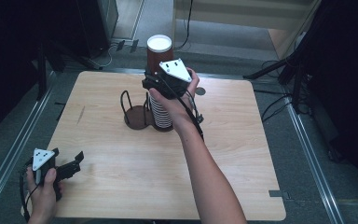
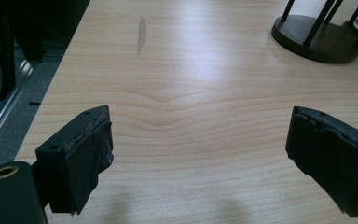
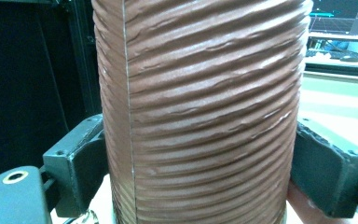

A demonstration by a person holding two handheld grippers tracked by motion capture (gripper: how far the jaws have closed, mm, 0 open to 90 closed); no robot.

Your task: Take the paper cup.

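1. Progress: the right gripper (image 1: 161, 79) is clamped on a brown ribbed paper cup (image 1: 159, 51), held above a stack of cups (image 1: 161, 112) in the wire cup holder (image 1: 137, 112), upper centre of the high view. My reading: one cup is being lifted off, or brought onto, the stack; the frames do not tell which.
2. Done so far, as judged: the grip is secure. In the right gripper view both pads (image 3: 81, 168) press the cup's ribbed wall (image 3: 200, 112) from either side.
3. Left to do, as judged: either clear the cup of the stack and set it down on the table (image 1: 121, 186), or seat it fully on the stack. The holder's second round base (image 2: 314, 39) stands bare.
4. Left gripper (image 1: 70, 163): at the lower left of the high view, low over the table, jaws apart with nothing between them; the left gripper view has bare wood between the pads (image 2: 81, 158).
5. Cup orientation: upright. Long axis vertical, white-lined mouth at top, base pointing down toward the stack. No visible tilt.
6. Cup location: upper centre of the high view, directly over the stack.
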